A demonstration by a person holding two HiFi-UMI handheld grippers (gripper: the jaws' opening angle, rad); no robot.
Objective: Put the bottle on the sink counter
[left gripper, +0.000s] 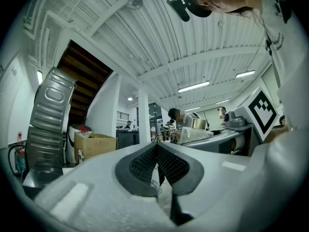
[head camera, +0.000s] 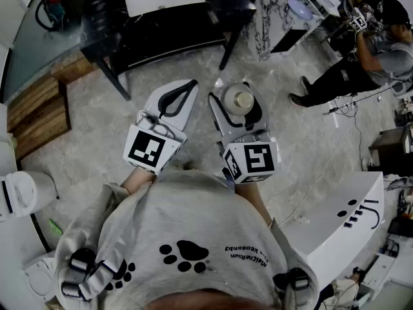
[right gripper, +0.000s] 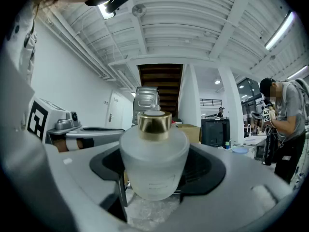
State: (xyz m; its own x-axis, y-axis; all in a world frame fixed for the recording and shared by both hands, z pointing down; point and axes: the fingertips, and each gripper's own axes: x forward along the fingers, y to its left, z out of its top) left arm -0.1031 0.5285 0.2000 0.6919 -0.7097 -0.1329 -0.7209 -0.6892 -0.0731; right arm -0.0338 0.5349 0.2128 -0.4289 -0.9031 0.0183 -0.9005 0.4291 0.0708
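Here, seen steeply from above in the head view: a person in a grey sweatshirt (head camera: 213, 212) w/ a black paw print holds two white grippers out in front, side by side, over a pale mottled floor (head camera: 97, 166).

The left gripper (head camera: 189, 84) is empty. In its own view the two black ribbed pads (left gripper: 142, 166) meet at the tips, jaws closed together w/ nothing btw them.

The right gripper (head camera: 237, 95) has its jaws spread wide & clamped on the bottle (right gripper: 154, 166). This is a squat, round, frosted-glass bottle w/ a gold cap (right gripper: 154, 122), upright, w/ a dark pad pressing on each side. The bottle is in the air in front of the person, just right of the left gripper, held clear above the floor.

Each gripper carries a cube w/ black & white square markers near the hand: left cube (head camera: 151, 148), right cube (head camera: 251, 162).

Surroundings:
- A black table (head camera: 168, 28) stands beyond the grippers, at the top of the head view.
- Wooden planks (head camera: 39, 115) lie to the left.
- A marble-pattern cabinet (head camera: 274, 18) sits top right, well apart from the bottle.
- A second person (head camera: 361, 57) in dark trousers is at far right, also visible in the right gripper view.
- A white machine (head camera: 342, 225) is at lower right.
- The left gripper view shows a cardboard box (left gripper: 94, 144) & a ribbed grey metal panel (left gripper: 50, 120).
- A dark staircase (right gripper: 161, 81) shows behind the bottle in the right gripper view.
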